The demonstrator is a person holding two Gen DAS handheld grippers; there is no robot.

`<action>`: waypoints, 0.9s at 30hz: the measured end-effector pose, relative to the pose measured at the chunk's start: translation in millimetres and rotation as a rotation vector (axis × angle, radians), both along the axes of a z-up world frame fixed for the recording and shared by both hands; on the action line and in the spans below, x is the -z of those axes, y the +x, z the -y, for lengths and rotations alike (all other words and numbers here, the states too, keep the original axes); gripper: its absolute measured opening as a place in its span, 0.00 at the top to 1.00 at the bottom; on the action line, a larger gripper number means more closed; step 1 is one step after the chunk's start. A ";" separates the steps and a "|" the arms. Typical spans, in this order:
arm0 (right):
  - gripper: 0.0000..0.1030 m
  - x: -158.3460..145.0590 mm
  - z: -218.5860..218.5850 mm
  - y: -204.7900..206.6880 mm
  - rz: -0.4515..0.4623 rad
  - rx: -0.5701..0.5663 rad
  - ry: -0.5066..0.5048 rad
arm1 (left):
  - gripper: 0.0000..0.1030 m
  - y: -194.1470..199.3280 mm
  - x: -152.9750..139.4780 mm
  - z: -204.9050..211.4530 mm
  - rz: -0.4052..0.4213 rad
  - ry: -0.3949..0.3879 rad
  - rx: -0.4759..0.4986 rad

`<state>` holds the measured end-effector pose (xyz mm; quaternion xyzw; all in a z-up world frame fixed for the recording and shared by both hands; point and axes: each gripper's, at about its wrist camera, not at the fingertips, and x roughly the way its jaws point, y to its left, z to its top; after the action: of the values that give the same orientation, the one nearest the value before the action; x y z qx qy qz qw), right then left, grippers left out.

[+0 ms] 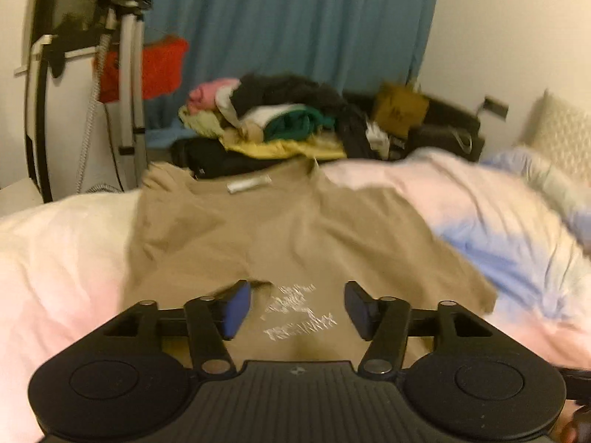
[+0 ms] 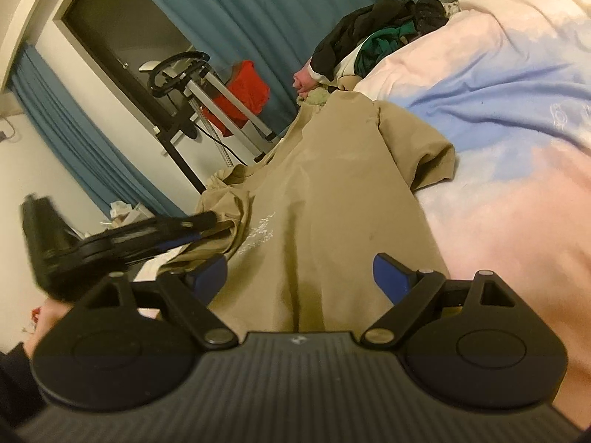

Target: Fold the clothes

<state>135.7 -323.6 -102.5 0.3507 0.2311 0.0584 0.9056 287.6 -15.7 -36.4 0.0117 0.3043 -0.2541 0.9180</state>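
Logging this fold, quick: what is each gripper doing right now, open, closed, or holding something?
Left gripper: open, empty, over the tan shirt.
Right gripper: open, empty, fingers either side of the shirt.

White print on chest of tan T-shirt point(image 1: 280, 229): several lines, blurred; bottom line perhaps starts "TECH", rest unreadable. Same print in right wrist view point(image 2: 258, 236), too smeared to read. Pale neck label point(image 1: 248, 184) above print, at collar: no legible text. Brown cardboard box point(image 1: 399, 110) beyond shirt: dark marking, unreadable.
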 end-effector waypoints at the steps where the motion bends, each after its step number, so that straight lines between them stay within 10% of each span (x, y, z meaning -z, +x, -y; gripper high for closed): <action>1: 0.15 0.2 -0.4 0.0 0.000 -0.002 0.003 | 0.36 2.8 -2.9 -9.8 0.008 -0.016 -0.030; 7: 0.15 1.8 -0.7 0.7 -0.005 -0.004 0.006 | 0.29 31.3 7.0 -37.6 0.026 -0.001 -0.166; 15: 0.15 7.2 -0.5 4.2 -0.019 -0.008 0.006 | 0.37 37.4 25.8 -3.7 0.112 0.227 -0.009; 20: 0.15 10.4 -4.3 7.5 -0.025 -0.017 -0.019 | 0.95 50.6 14.8 -35.1 0.075 0.076 -0.232; 27: 0.16 10.9 -8.6 7.5 -0.024 -0.012 -0.059 | 0.98 71.4 -17.9 -125.3 0.016 -0.174 -0.612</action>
<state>143.2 -314.9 -113.5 0.3232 0.2455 0.0527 0.9124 359.0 109.6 -18.5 -0.1569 0.2635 0.0090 0.9518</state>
